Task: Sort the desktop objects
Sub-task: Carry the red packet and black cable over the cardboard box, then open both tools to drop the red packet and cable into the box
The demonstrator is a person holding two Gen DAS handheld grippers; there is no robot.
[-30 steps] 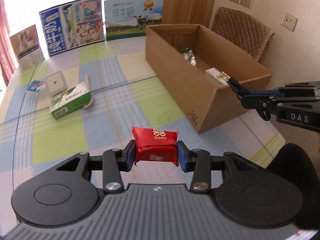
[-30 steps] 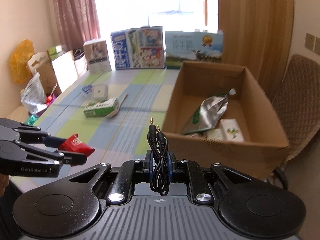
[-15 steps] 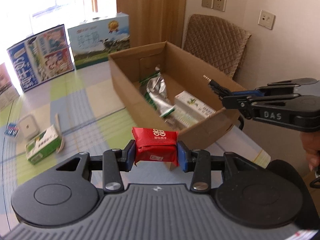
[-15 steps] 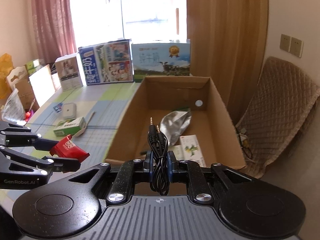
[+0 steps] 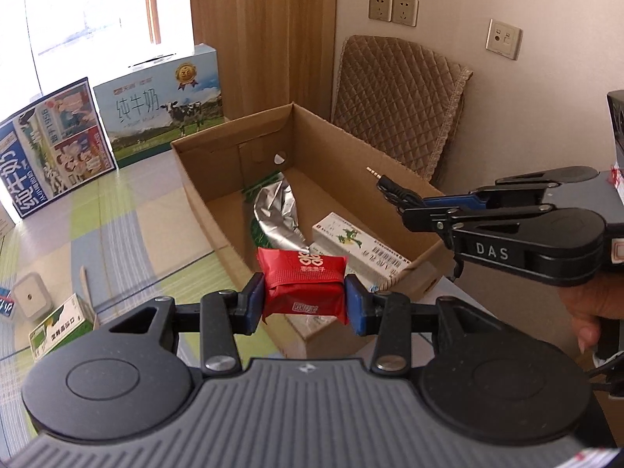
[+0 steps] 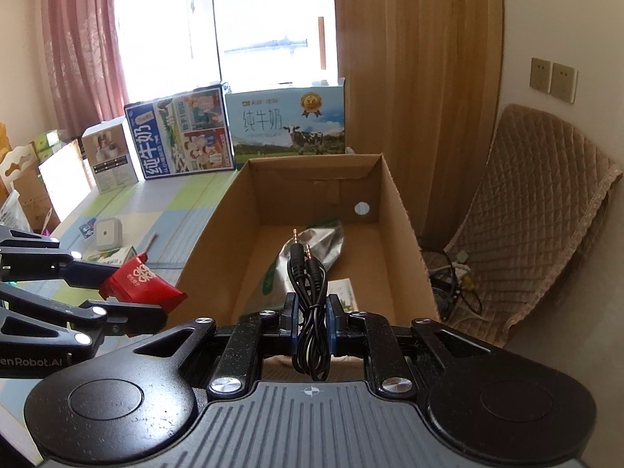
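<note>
On the checked tablecloth at far left lie a white square gadget and a small green carton; behind stand two milk boxes, the right one printed 纯牛奶. The left gripper pinches a red packet over the near edge of the cardboard box, which holds a silver pouch and a white carton. The right gripper, marked DAS, clamps a folded black audio cable above the box.
</note>
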